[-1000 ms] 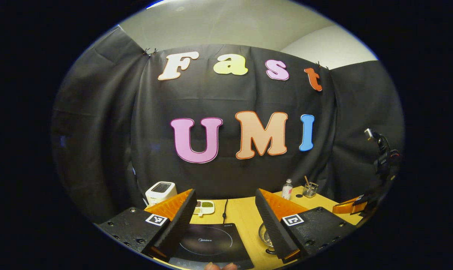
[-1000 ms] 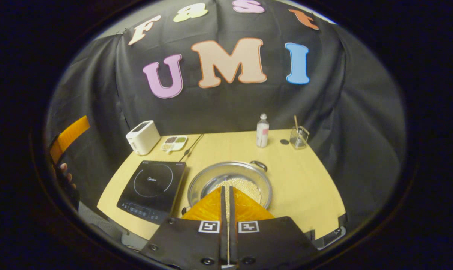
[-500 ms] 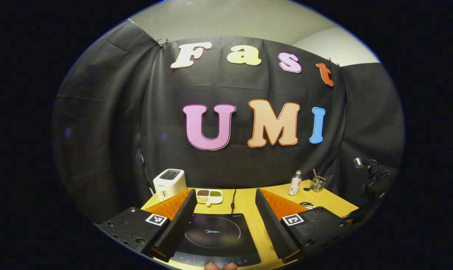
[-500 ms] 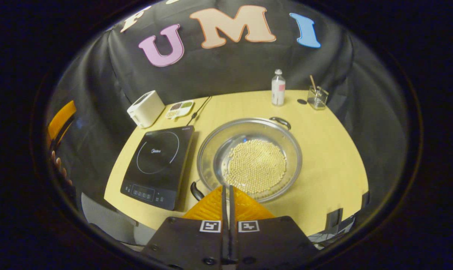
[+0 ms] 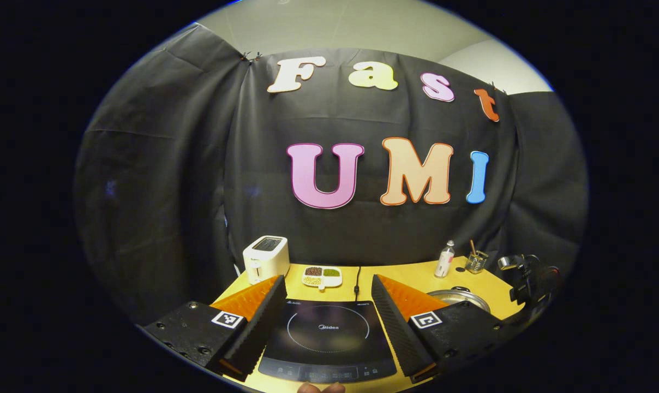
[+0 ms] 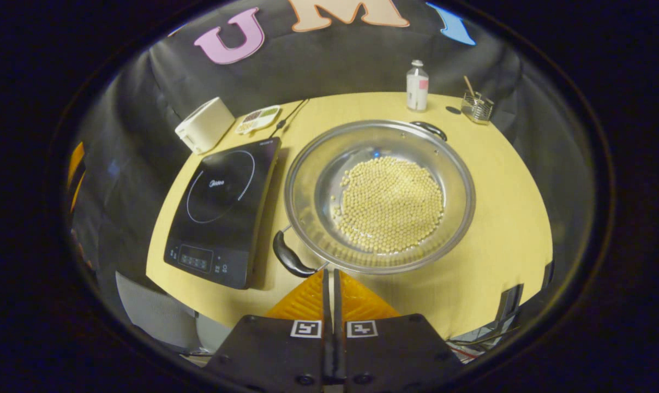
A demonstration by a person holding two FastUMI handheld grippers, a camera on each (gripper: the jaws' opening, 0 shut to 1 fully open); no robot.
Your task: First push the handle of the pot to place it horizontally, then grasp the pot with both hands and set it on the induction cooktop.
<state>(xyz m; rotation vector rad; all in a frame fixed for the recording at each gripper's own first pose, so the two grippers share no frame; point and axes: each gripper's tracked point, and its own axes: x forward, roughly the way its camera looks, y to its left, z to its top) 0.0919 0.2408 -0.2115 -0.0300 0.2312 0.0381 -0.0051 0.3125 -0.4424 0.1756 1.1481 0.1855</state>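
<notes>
The right tool (image 6: 329, 278) hangs above the near edge of the table (image 6: 504, 218), tipped down toward it, its two orange fingers pressed together with nothing between them. Their tips sit just short of the pot (image 6: 381, 194) and close beside its black near handle (image 6: 291, 256), which angles off toward the induction cooktop (image 6: 220, 210); whether they touch it I cannot tell.

The left tool (image 5: 327, 297) is held low and level at the table's near side, fingers spread wide and empty, the induction cooktop (image 5: 329, 338) lying between them in its view. A fingertip (image 5: 321, 387) of the person holding it peeks in at the bottom.

The pot is a wide, shallow steel one standing on the table just right of the cooktop, with a second handle on its far rim. A round bed of pale beans (image 6: 389, 204) covers its bottom.

At the back stand a white toaster (image 6: 204, 124), a small divided dish (image 6: 258, 119) of assorted grains, a clear bottle (image 6: 417, 86), and a little glass (image 6: 477, 106) with a stick in it.
</notes>
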